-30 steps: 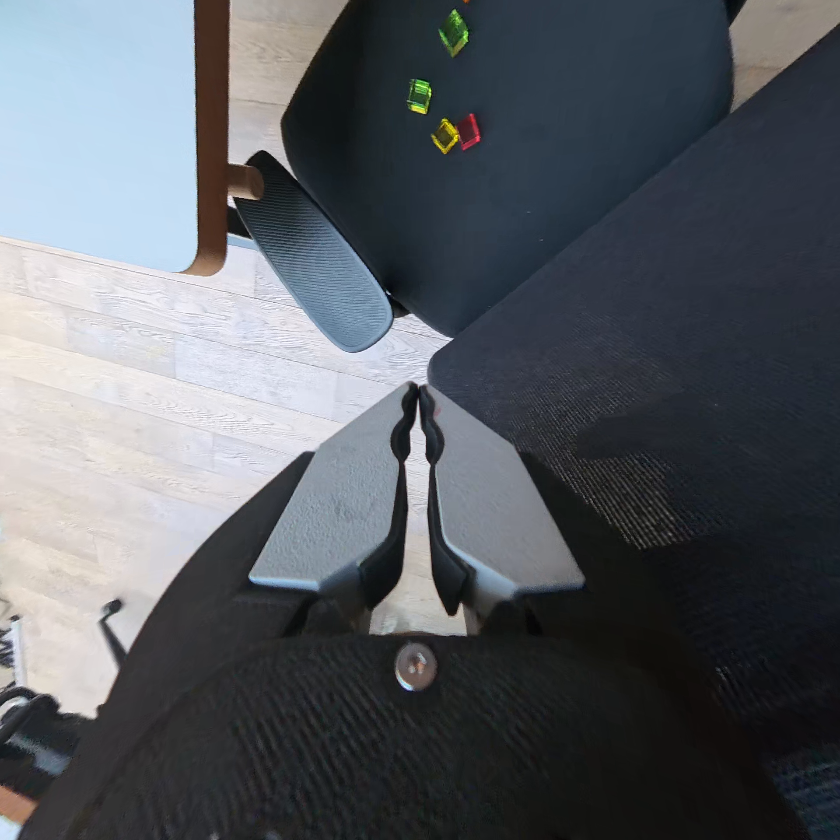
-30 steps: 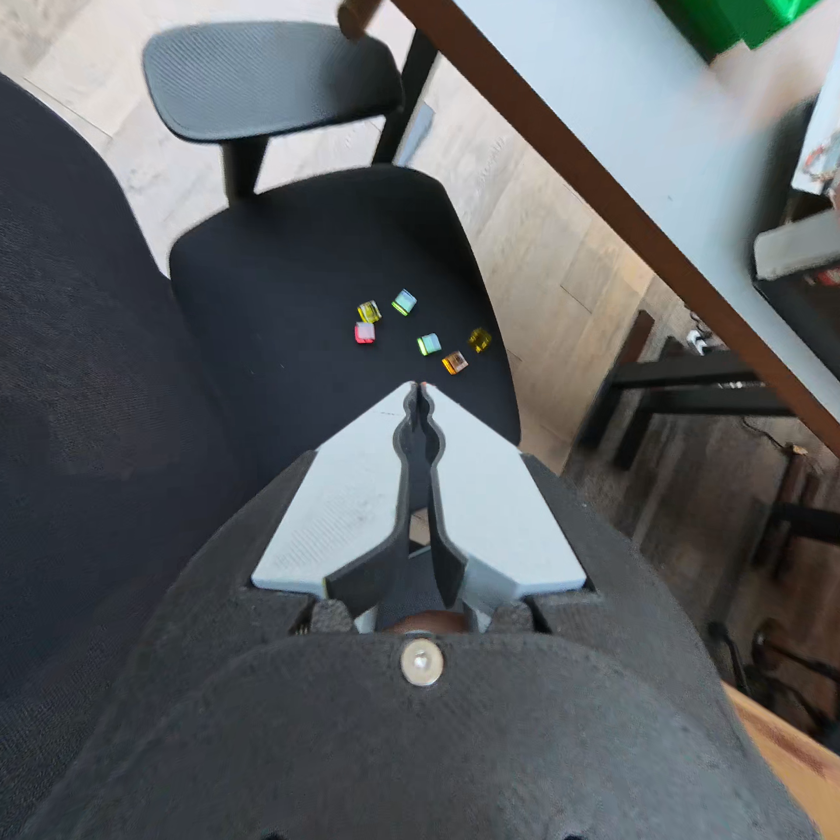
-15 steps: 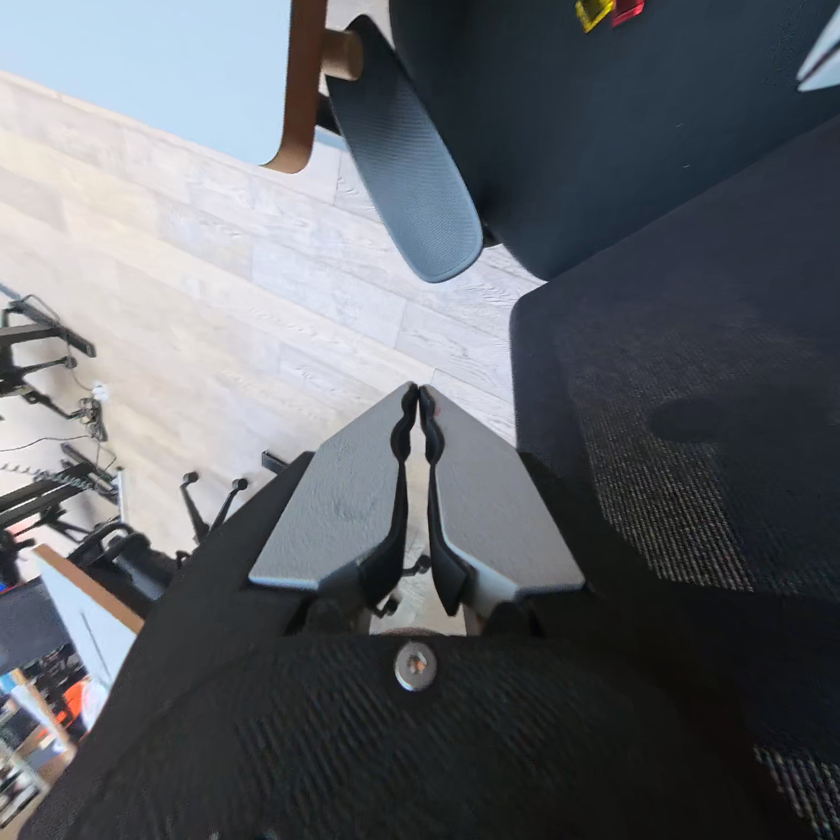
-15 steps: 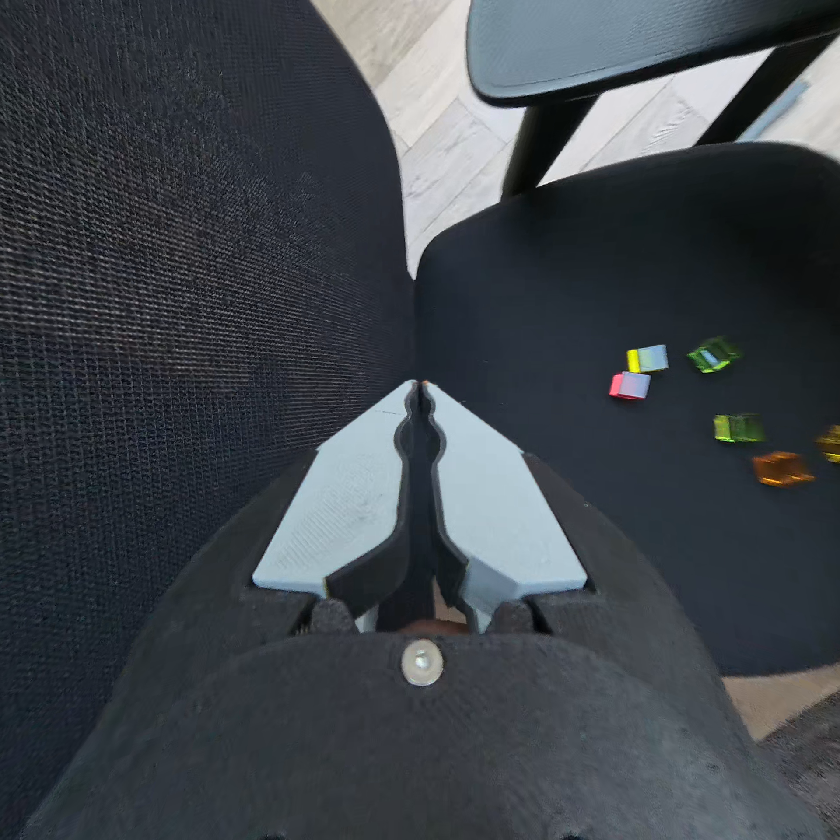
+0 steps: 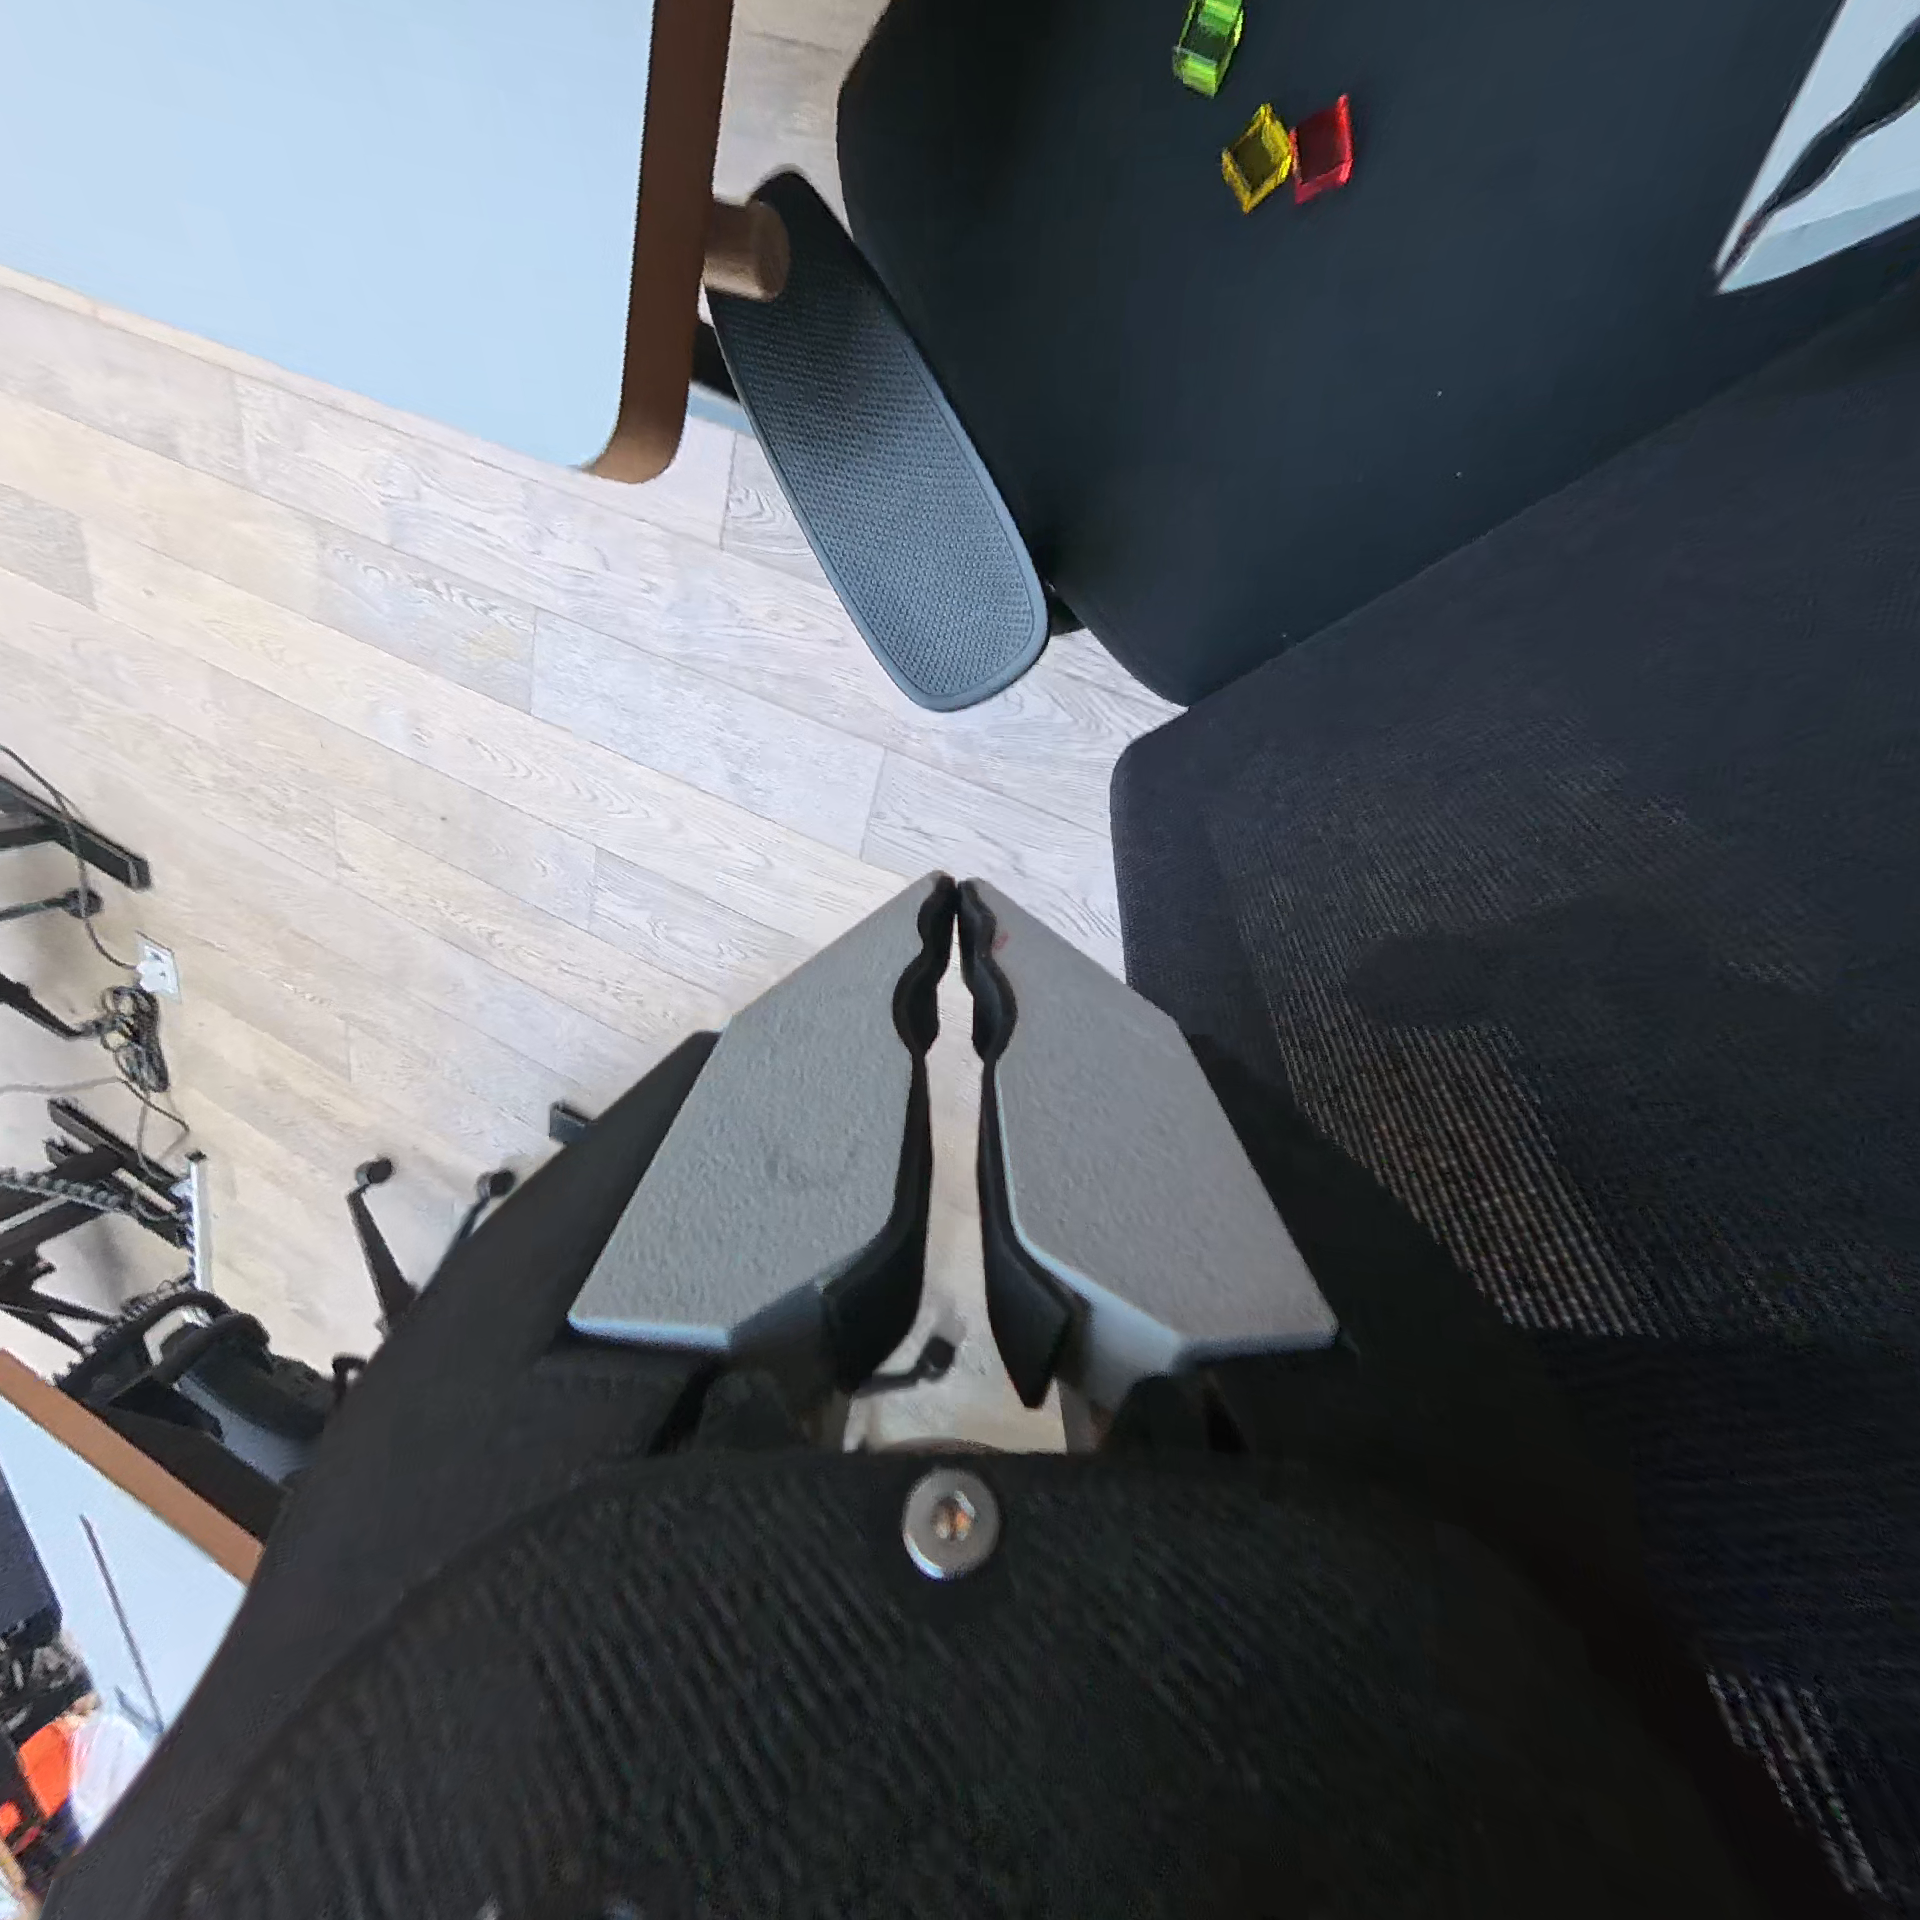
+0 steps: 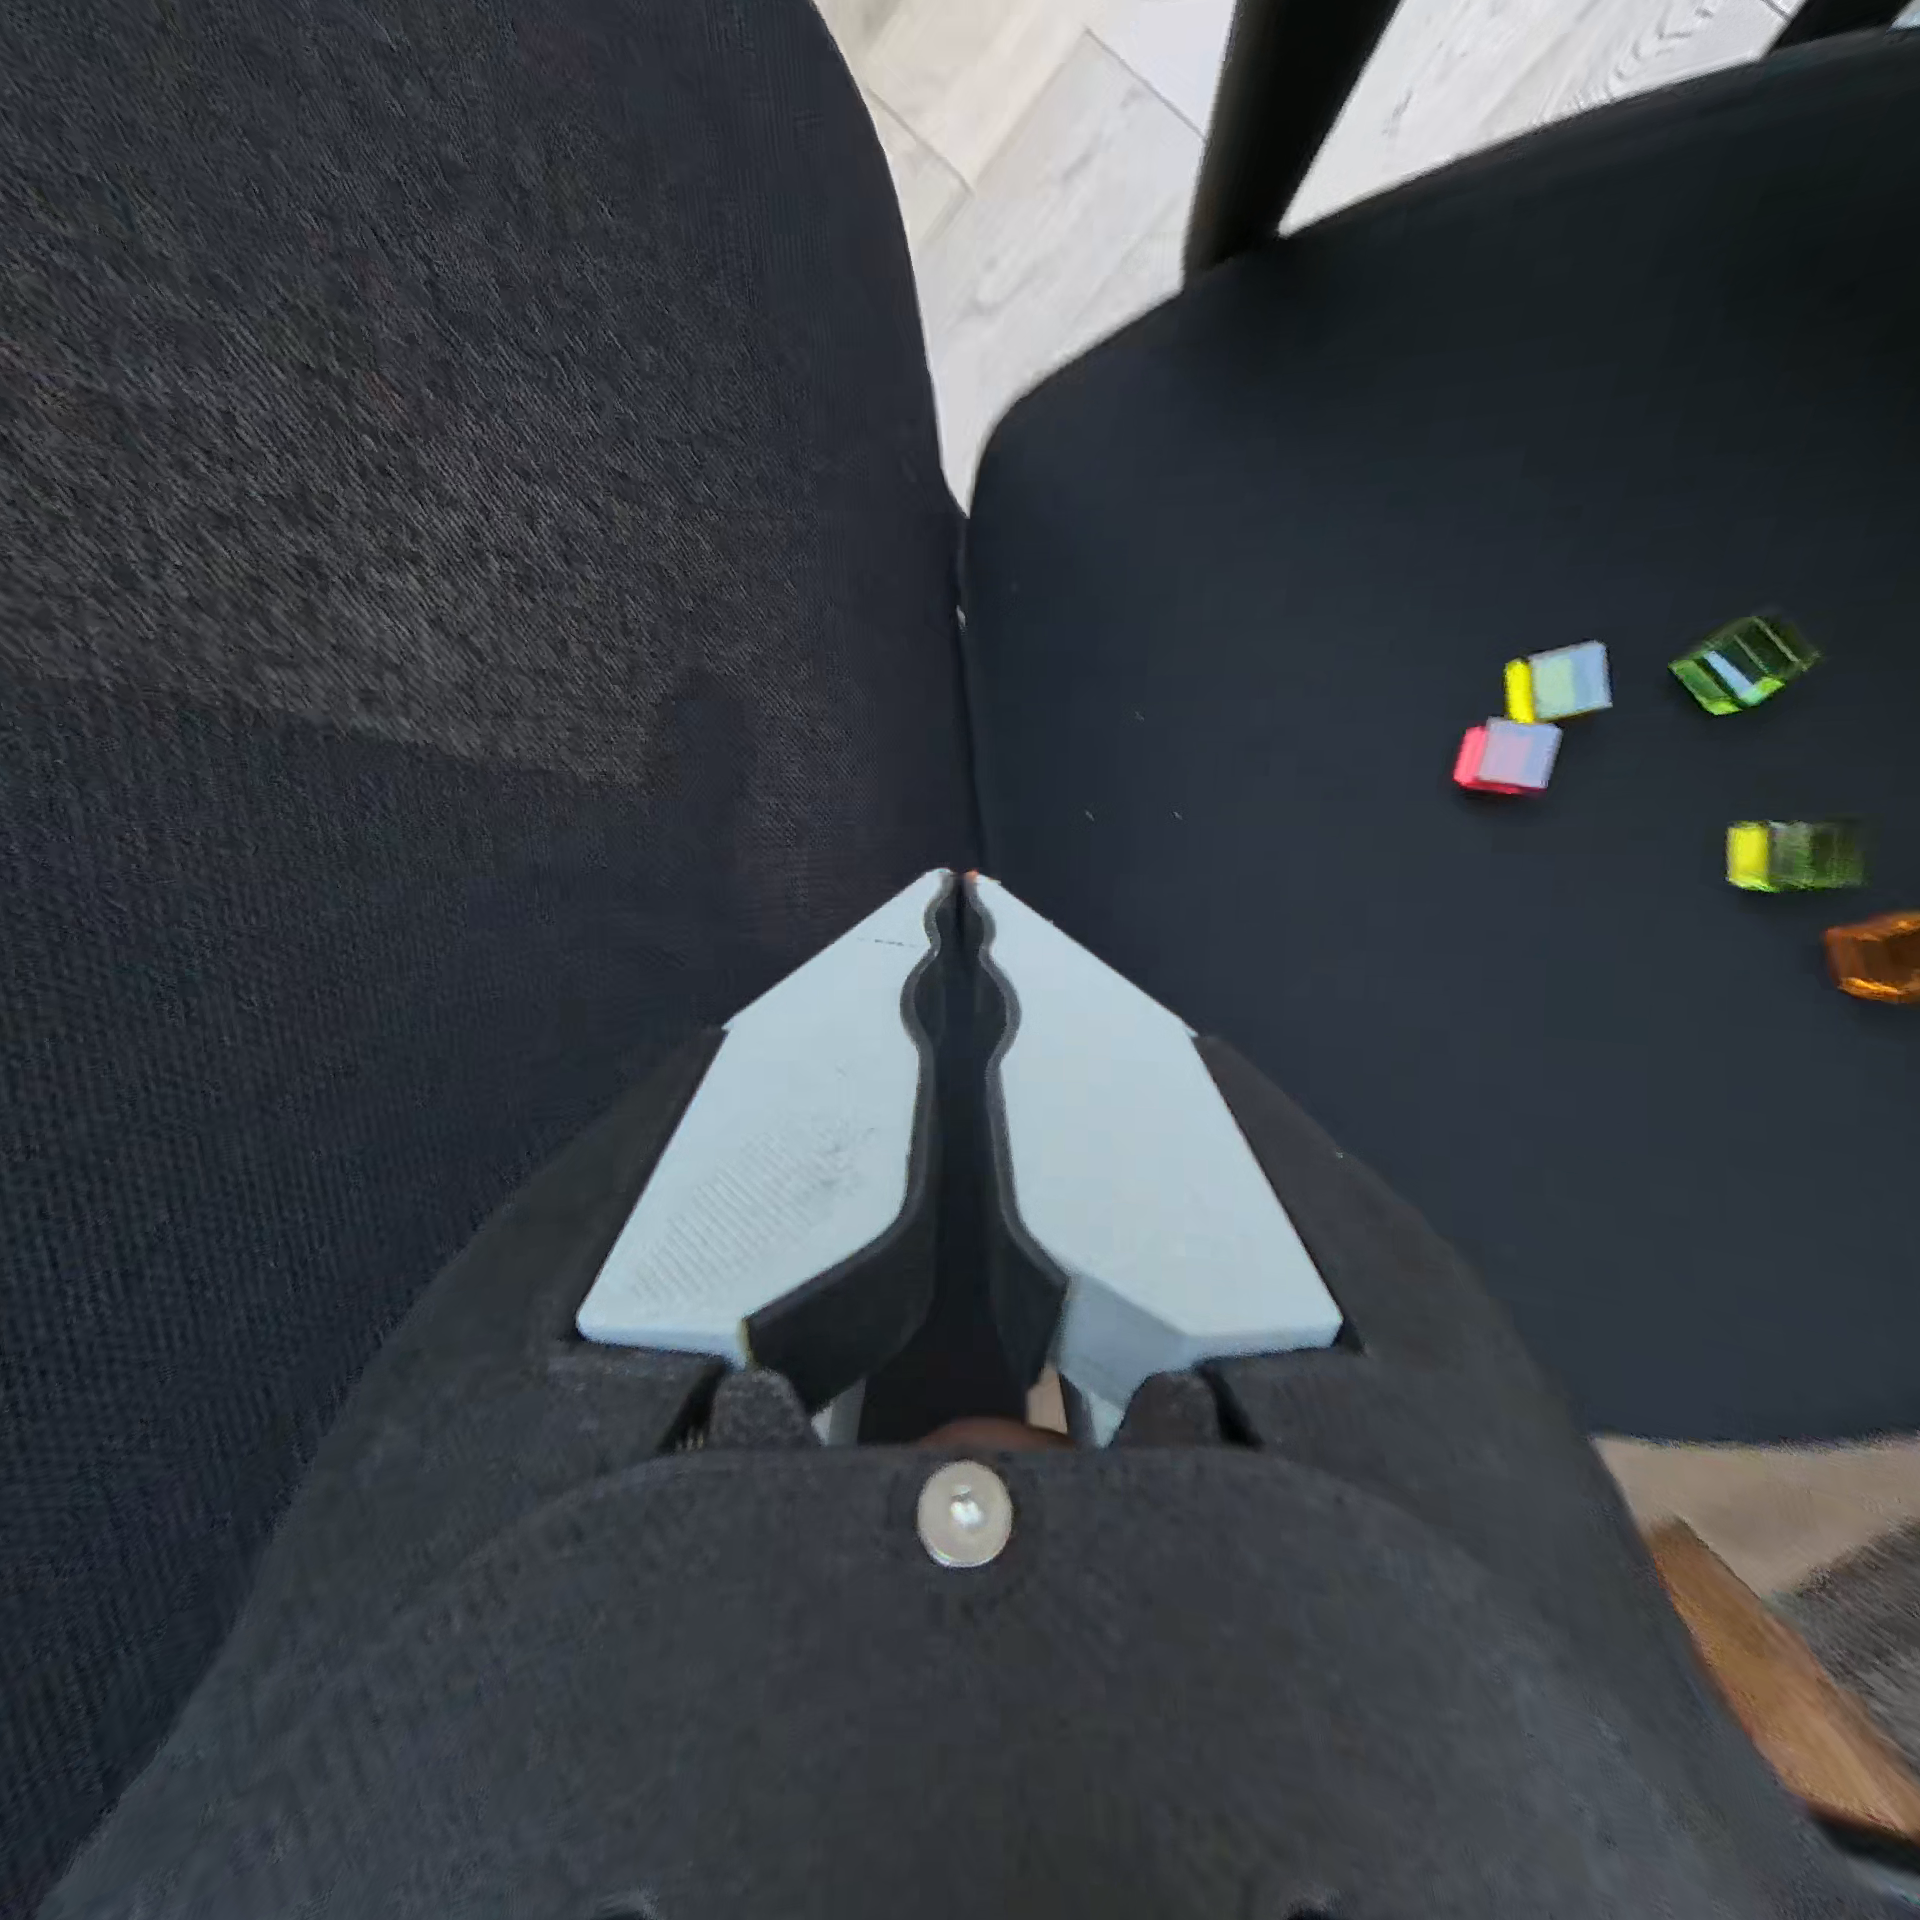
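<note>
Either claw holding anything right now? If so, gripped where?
Nothing held. Left claw and right claw are both shut and empty; the coloured blocks lie untouched on the chair seat.

Bright, even daylight in both views. Wide-angle distortion bends the floor planks (image 5: 520,665) and table edge (image 5: 665,260) toward the frame borders. A soft shadow falls across the mesh backrest (image 5: 1558,987). Motion blur smears the coloured blocks (image 6: 1792,855) and nearer housing; the mesh weave is sharp only in patches.
</note>
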Demonstrator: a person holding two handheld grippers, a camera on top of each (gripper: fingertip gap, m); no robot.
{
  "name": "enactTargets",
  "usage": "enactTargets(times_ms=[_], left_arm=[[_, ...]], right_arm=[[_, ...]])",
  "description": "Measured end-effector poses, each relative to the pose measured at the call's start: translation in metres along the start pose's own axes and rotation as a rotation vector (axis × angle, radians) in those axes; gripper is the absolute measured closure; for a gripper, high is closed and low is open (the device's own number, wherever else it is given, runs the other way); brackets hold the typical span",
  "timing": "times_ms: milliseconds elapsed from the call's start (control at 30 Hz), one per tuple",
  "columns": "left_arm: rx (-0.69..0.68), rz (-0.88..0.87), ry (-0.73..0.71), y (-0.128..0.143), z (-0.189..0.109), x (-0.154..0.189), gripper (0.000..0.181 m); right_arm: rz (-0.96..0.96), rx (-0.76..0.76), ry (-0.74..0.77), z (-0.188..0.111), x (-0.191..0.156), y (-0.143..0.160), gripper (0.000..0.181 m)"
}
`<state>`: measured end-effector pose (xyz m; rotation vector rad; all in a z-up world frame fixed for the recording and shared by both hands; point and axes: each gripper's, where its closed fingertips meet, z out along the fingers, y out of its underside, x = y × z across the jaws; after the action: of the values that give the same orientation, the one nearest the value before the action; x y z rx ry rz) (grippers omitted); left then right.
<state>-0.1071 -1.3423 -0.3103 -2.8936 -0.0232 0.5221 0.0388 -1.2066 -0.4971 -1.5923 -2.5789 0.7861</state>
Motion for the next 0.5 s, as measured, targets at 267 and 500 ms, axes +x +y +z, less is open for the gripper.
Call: enactTargets(times_ms=[267, 500], left_arm=[[0.242, 0.033, 0.035, -0.033, -0.025, 0.006, 0.181], [0.262, 0.083, 0.181, -0.034, -0.028, 0.030, 0.181]], right_arm=[[-0.215, -0.360, 0.190, -0.050, 0.023, 0.056, 0.181], [-0.206, -0.375, 0.337, -0.065, 0.044, 0.070, 0.141]])
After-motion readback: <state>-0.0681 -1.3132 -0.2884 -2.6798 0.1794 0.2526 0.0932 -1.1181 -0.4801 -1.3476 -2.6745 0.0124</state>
